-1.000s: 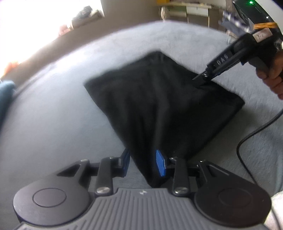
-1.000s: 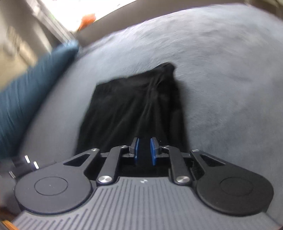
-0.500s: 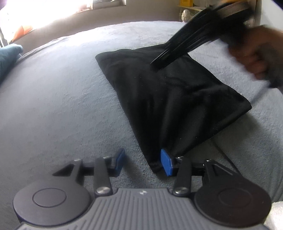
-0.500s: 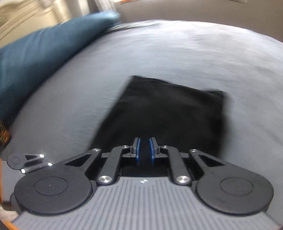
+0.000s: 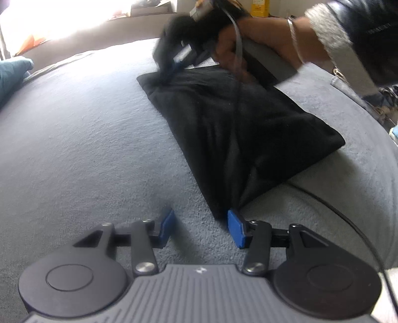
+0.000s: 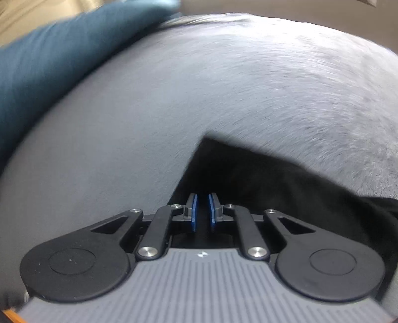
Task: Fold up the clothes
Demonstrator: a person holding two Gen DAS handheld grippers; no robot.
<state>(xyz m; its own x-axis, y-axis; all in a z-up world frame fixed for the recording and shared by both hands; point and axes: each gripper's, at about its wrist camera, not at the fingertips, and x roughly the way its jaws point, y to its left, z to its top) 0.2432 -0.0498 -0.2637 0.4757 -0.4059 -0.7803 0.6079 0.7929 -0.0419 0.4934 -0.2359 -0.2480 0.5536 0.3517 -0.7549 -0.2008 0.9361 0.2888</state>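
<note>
Left wrist | grey bedspread [image 5: 87, 139] | black garment [image 5: 236, 129] | bright window [image 5: 62, 22]

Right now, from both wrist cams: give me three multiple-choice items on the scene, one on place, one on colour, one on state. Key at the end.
1. Where does the garment lie?
A. on a wooden floor
B. on the grey cover
C. in a basket

2. What colour is the garment?
A. black
B. white
C. red

3. What state is the garment in?
A. hanging in the air
B. balled up
C. folded and lying flat

Key:
1 B, the grey pile of the cover shows around its edges in both views.
2 A, it reads as plain black against the grey.
3 C, it forms a neat four-cornered shape with straight edges, resting on the cover.
</note>
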